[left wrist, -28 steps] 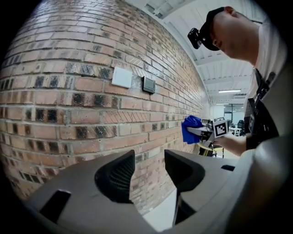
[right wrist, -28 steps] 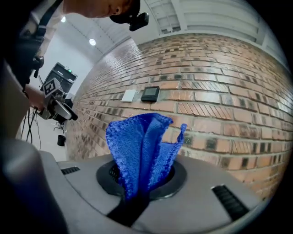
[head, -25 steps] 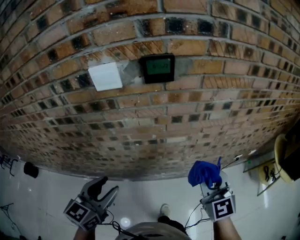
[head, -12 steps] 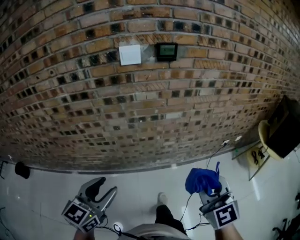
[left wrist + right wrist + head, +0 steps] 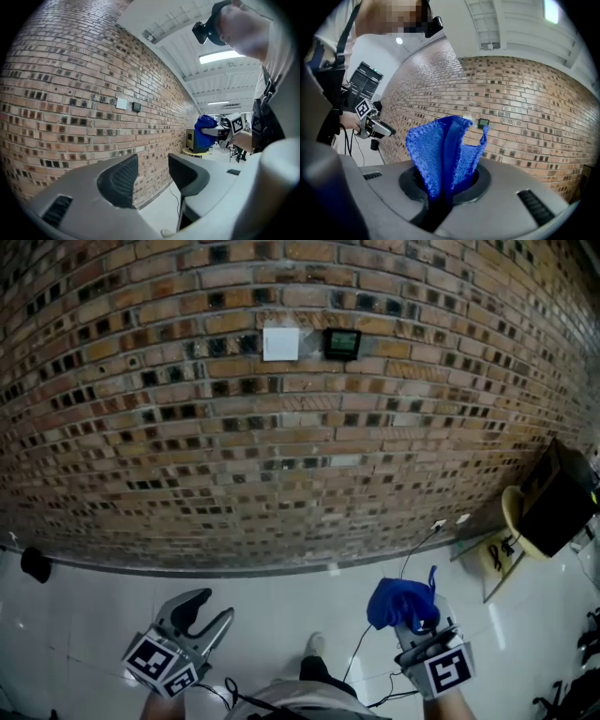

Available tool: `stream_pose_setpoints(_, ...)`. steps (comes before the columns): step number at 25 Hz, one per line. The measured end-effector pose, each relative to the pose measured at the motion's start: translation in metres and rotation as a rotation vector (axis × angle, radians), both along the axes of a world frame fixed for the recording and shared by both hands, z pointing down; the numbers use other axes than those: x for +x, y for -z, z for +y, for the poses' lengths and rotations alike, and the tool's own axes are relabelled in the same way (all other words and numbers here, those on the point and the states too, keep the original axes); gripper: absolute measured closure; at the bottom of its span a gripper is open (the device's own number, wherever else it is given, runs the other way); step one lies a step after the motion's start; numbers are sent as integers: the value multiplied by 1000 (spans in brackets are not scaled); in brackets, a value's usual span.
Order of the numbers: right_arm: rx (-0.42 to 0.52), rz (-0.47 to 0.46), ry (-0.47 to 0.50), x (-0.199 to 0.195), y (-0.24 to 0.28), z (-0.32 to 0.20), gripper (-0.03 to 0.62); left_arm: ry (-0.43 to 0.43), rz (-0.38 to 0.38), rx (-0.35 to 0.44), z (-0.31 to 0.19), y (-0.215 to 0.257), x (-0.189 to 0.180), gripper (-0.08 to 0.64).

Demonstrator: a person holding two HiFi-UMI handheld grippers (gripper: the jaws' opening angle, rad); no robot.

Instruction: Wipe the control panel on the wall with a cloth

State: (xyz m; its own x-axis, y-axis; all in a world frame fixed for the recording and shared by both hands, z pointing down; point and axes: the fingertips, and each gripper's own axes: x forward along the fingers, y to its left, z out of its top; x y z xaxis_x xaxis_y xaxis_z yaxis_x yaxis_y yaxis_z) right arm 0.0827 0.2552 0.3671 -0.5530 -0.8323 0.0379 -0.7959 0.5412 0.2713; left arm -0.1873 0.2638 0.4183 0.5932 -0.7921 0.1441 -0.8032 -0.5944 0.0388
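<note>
the right hand-held gripper (image 5: 419, 632) is clamping a blue cloth (image 5: 401, 602) between its closed jaws. the cloth is bunching up and standing out past the tips, which i judge is leaving a soft wad in front, ready to be pressed against a surface. the left hand-held gripper (image 5: 208, 613) is hanging with its jaws apart and nothing between them, seemingly held low and to the side so that it is not getting in the way. the control panel (image 5: 341, 342), a small dark box with a greenish screen, is sitting on the brick wall (image 5: 169, 427), far ahead of and above both tools and well apart from the cloth, so no wiping is happening yet. a white switch plate (image 5: 280, 343) is sitting just beside the panel on its left, so strokes are likely needing to stop short on that side. open white floor (image 5: 94, 606) is stretching ahead of both tools to the wall, giving free room to step in. a thin cable (image 5: 424, 534) is trailing across the floor ahead of the right hand-held gripper, and a dark box (image 5: 555, 501) on a yellow stool (image 5: 516, 517) is standing off to its right by the wall; both look worth steering around.
</note>
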Motion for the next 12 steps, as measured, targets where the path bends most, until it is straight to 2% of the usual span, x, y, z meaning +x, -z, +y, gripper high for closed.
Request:
stream_pose_setpoints(6, 19, 13, 5, 0, 7, 15, 506, -12, 28, 39, 16, 11, 5, 354)
stream_pose_setpoints(12, 17, 22, 0, -3, 8, 21, 506, -2, 23, 31, 23, 6, 0, 354)
